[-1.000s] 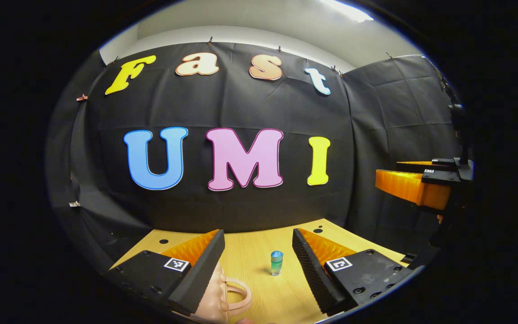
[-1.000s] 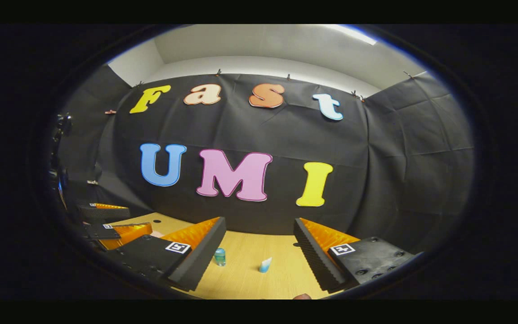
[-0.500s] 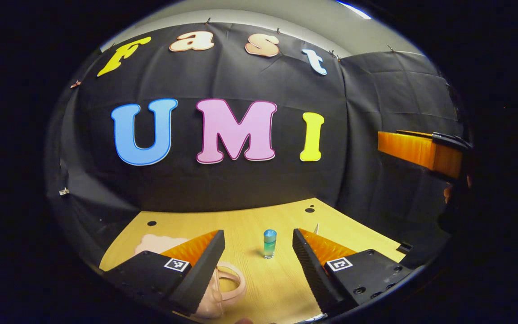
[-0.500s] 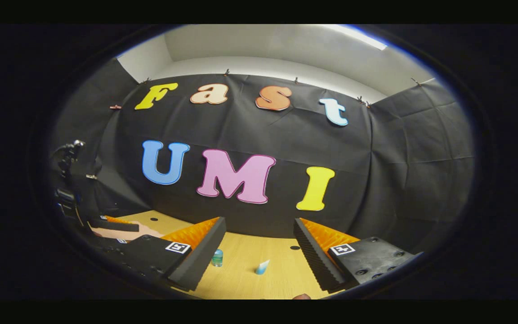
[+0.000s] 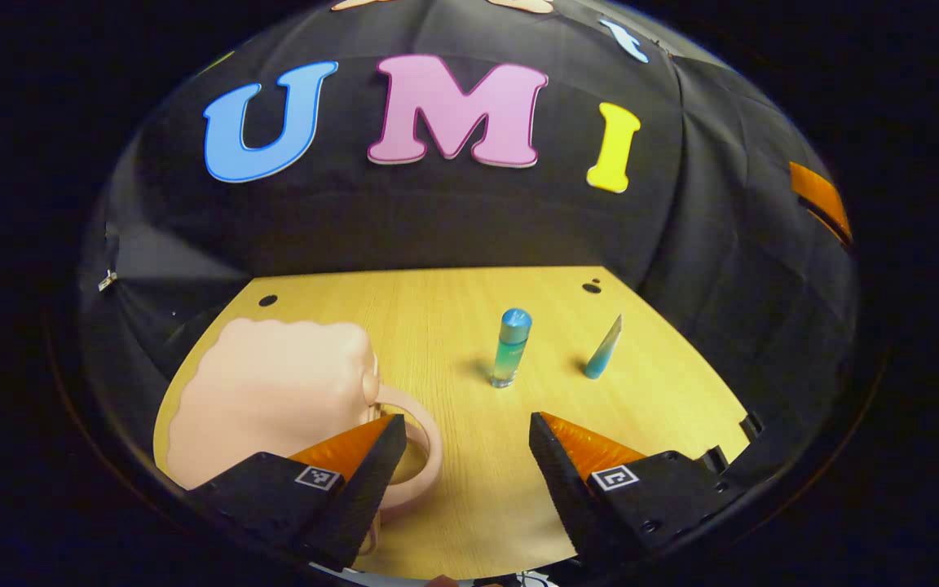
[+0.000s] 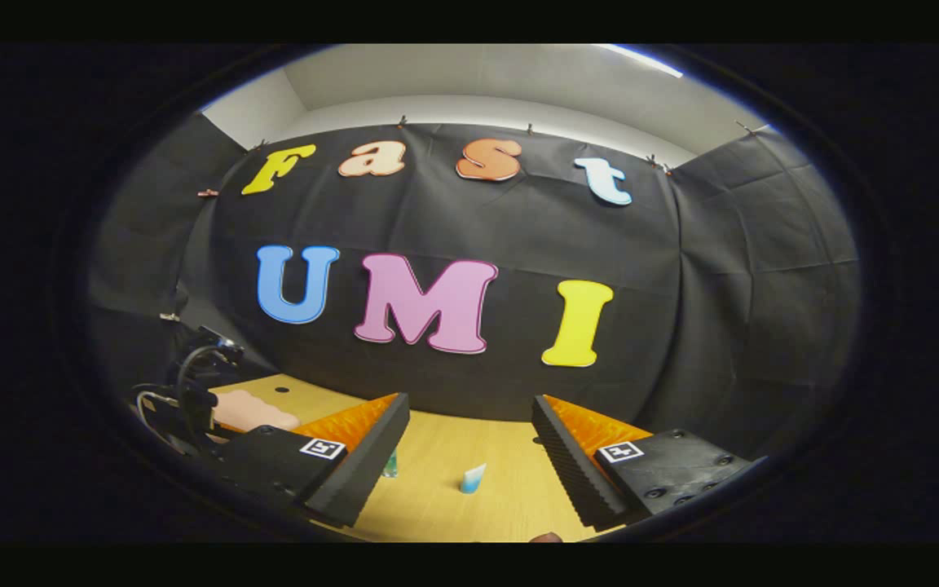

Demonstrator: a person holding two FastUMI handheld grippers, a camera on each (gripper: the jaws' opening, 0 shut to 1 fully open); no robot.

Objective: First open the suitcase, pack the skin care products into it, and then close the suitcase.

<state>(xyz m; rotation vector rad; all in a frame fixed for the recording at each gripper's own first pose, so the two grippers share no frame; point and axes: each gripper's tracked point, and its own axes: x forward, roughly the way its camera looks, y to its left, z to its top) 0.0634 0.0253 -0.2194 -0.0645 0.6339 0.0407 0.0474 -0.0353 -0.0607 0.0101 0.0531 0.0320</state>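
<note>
A small pink suitcase [image 5: 274, 383] lies shut on the wooden table [image 5: 453, 302], its loop handle [image 5: 429, 444] pointing right. My left gripper [image 5: 466, 417] hovers open over the table, its left finger above that handle and nothing between the fingers. A blue-green bottle [image 5: 510, 346] stands upright beyond it, with a small blue-tipped tube [image 5: 604, 350] standing to its right. My right gripper [image 6: 470, 399] is open and held higher, with the tube [image 6: 473, 478] and the bottle [image 6: 390, 465] below it. The suitcase [image 6: 249, 410] peeks out at the left there.
The table has two round holes [image 5: 592, 287] near its back edge, against the black cloth wall. The left gripper's back with cables [image 6: 192, 383] shows at the left of the right gripper view. A finger of the right gripper [image 5: 824, 200] shows high at the right.
The left gripper has tipped down toward the table, so the whole suitcase, bottle and tube now show. The right gripper has barely shifted. Both stay open.
</note>
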